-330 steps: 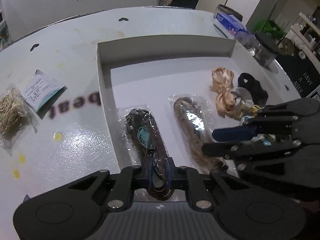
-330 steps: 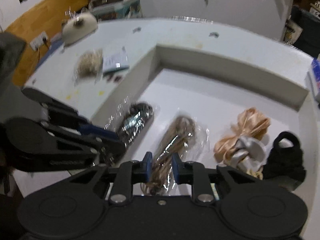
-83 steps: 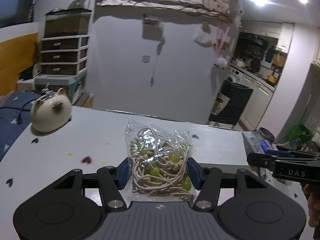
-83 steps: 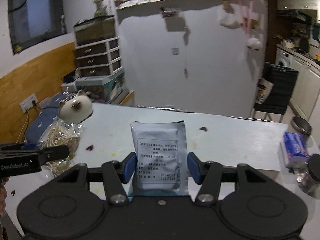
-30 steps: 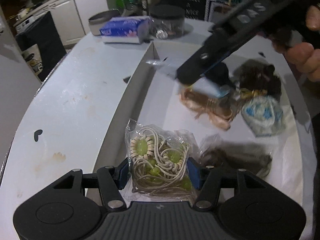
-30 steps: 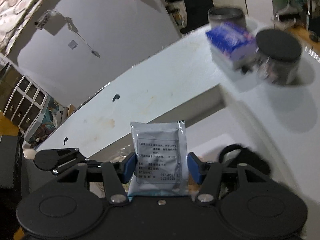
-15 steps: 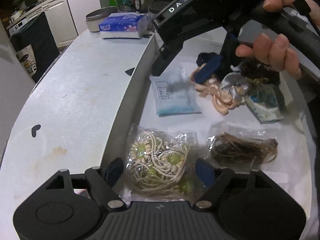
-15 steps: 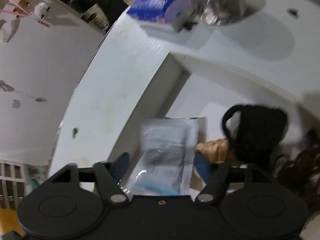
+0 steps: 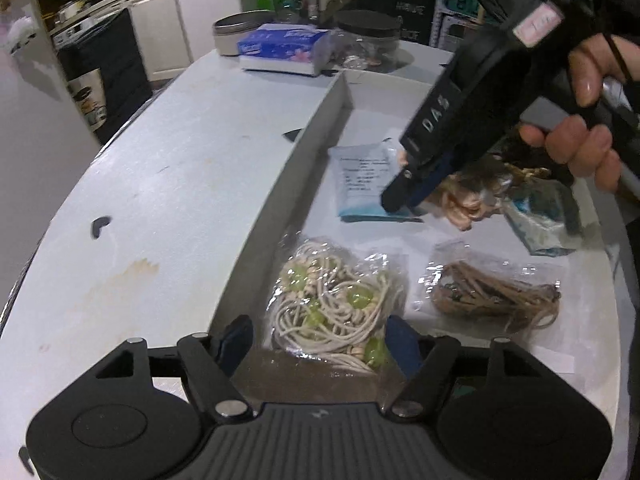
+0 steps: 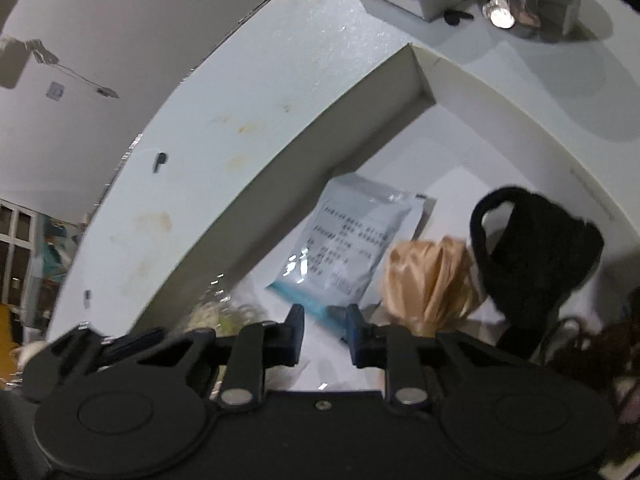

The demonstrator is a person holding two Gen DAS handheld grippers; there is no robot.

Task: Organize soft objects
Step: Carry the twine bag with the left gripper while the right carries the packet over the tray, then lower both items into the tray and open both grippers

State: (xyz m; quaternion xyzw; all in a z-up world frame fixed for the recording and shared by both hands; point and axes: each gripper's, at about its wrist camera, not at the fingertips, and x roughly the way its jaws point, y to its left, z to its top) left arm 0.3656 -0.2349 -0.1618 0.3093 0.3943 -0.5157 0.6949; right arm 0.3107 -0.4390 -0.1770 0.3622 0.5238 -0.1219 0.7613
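A clear bag of cream cord with green beads (image 9: 332, 304) lies on the floor of the white tray (image 9: 304, 168), against its left wall. My left gripper (image 9: 318, 342) straddles the bag; its jaws are closing, and the pads do not press on it. A pale sachet with printed text (image 9: 360, 176) (image 10: 352, 248) lies flat further along the same wall. My right gripper (image 9: 400, 202) (image 10: 326, 334), held by a hand (image 9: 580, 148), is shut on nothing, with its tips at the sachet's near corner.
In the tray also lie a peach satin scrunchie (image 10: 432, 280), a black knit one (image 10: 536, 256), a bag of brown cord (image 9: 496, 300) and a blue patterned pouch (image 9: 548, 216). Beyond the tray stand a tissue pack (image 9: 280, 46), a dark-lidded jar (image 9: 368, 40) and a round tin (image 9: 234, 34).
Both packets were let go into the tray. Since then the right jaws have shut empty and sunk toward the sachet, and the left jaws have narrowed a little around the bead bag.
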